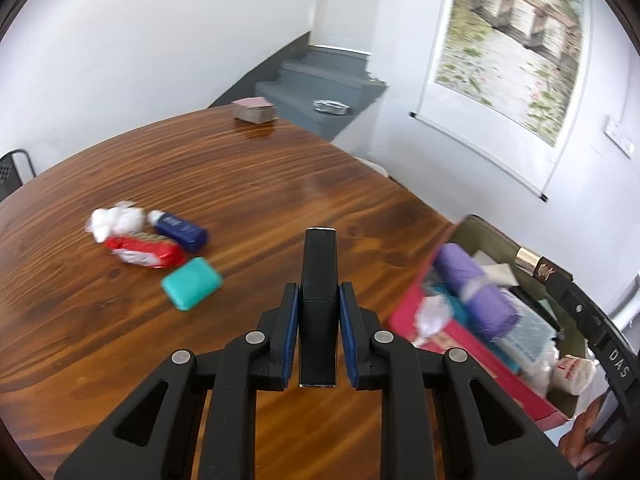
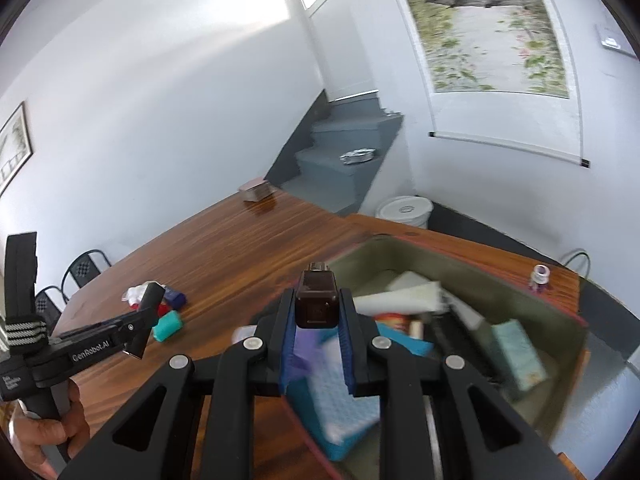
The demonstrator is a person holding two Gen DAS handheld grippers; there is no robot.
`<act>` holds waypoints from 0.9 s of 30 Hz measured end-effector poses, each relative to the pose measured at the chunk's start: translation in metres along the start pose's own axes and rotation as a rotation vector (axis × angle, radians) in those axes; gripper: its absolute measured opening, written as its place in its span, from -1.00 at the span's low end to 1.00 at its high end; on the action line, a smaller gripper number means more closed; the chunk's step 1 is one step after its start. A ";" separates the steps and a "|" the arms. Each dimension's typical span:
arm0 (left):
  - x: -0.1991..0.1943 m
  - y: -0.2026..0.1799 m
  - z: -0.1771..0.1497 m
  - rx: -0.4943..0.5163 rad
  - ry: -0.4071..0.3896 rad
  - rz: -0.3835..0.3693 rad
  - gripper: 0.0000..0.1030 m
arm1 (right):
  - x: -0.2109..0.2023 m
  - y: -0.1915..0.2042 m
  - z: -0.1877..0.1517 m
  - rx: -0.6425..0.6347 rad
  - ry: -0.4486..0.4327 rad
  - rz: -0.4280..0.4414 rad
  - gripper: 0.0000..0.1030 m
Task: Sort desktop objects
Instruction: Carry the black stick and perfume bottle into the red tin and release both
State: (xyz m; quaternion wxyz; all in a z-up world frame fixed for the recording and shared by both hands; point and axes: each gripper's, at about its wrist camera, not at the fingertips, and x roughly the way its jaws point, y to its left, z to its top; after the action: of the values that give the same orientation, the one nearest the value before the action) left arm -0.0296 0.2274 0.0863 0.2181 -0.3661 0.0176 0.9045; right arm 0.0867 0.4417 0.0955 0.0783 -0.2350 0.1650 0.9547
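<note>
Wooden table point(image 1: 248, 168) carries a loose cluster at far left: teal case point(image 1: 192, 283), red packet point(image 1: 144, 251), blue bottle point(image 1: 182, 231). Your left gripper point(image 1: 319, 308) is clamped on a black slab point(image 1: 319, 304); on its side, seen from the right wrist, you can read "GenRobot.AI". Your right gripper point(image 2: 317, 312) pinches a dark brown block point(image 2: 316, 300) above the olive box point(image 2: 520, 300), which is already crowded with items.

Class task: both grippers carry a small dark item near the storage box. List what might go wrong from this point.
1. The left gripper pinches the slim black case only by its narrow sides; it might slip out.
2. The box looks crowded, so the brown block in the right gripper may land on other items and tip.
3. Both tools are close together and could collide.
</note>
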 end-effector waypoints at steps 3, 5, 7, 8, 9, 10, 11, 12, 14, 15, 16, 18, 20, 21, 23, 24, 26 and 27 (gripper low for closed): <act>0.001 -0.023 0.002 0.029 0.006 -0.026 -0.58 | -0.008 -0.016 -0.002 0.021 -0.005 -0.013 -0.57; 0.000 -0.040 0.004 0.055 0.004 -0.040 -0.58 | -0.011 -0.027 -0.004 0.035 -0.006 -0.017 -0.57; -0.001 -0.058 0.006 0.083 0.001 -0.057 -0.58 | -0.014 -0.037 -0.005 0.053 -0.005 -0.016 -0.57; -0.001 -0.065 0.007 0.093 0.000 -0.065 -0.58 | -0.016 -0.040 -0.006 0.057 -0.005 -0.015 -0.57; -0.001 -0.075 0.009 0.108 0.001 -0.078 -0.58 | -0.017 -0.044 -0.006 0.063 -0.006 -0.015 -0.57; 0.000 -0.084 0.010 0.120 0.001 -0.087 -0.58 | -0.018 -0.048 -0.007 0.068 -0.007 -0.014 -0.57; 0.000 -0.092 0.011 0.132 0.001 -0.094 -0.58 | -0.020 -0.051 -0.008 0.072 -0.009 -0.013 -0.57; 0.002 -0.101 0.012 0.145 0.000 -0.100 -0.58 | -0.022 -0.055 -0.009 0.077 -0.012 -0.014 -0.57; 0.005 -0.115 0.015 0.166 0.003 -0.113 -0.58 | -0.025 -0.060 -0.009 0.083 -0.016 -0.013 -0.57; 0.007 -0.124 0.015 0.176 0.006 -0.123 -0.58 | -0.026 -0.061 -0.010 0.086 -0.017 -0.012 -0.57; 0.009 -0.129 0.016 0.182 0.010 -0.131 -0.58 | -0.026 -0.063 -0.011 0.089 -0.018 -0.011 -0.57; 0.013 -0.142 0.017 0.198 0.017 -0.144 -0.58 | -0.027 -0.067 -0.012 0.094 -0.018 -0.010 -0.57; 0.016 -0.151 0.016 0.212 0.022 -0.152 -0.58 | -0.026 -0.071 -0.013 0.101 -0.018 -0.006 -0.57; 0.019 -0.156 0.016 0.219 0.026 -0.158 -0.58 | -0.026 -0.072 -0.013 0.105 -0.018 -0.005 -0.57; 0.023 -0.164 0.016 0.226 0.032 -0.165 -0.58 | -0.026 -0.074 -0.012 0.108 -0.018 -0.001 -0.57; 0.025 -0.166 0.016 0.229 0.035 -0.169 -0.58 | -0.026 -0.075 -0.012 0.107 -0.018 -0.001 -0.57; 0.030 -0.170 0.017 0.233 0.042 -0.177 -0.58 | -0.025 -0.076 -0.012 0.106 -0.020 -0.002 -0.57; 0.032 -0.173 0.017 0.237 0.048 -0.190 -0.58 | -0.025 -0.076 -0.012 0.104 -0.020 -0.002 -0.57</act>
State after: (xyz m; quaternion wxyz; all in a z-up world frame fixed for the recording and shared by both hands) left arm 0.0097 0.3990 0.0995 0.3438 -0.3591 0.0949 0.8625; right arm 0.1310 0.5063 0.0768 0.0931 -0.2210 0.2135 0.9470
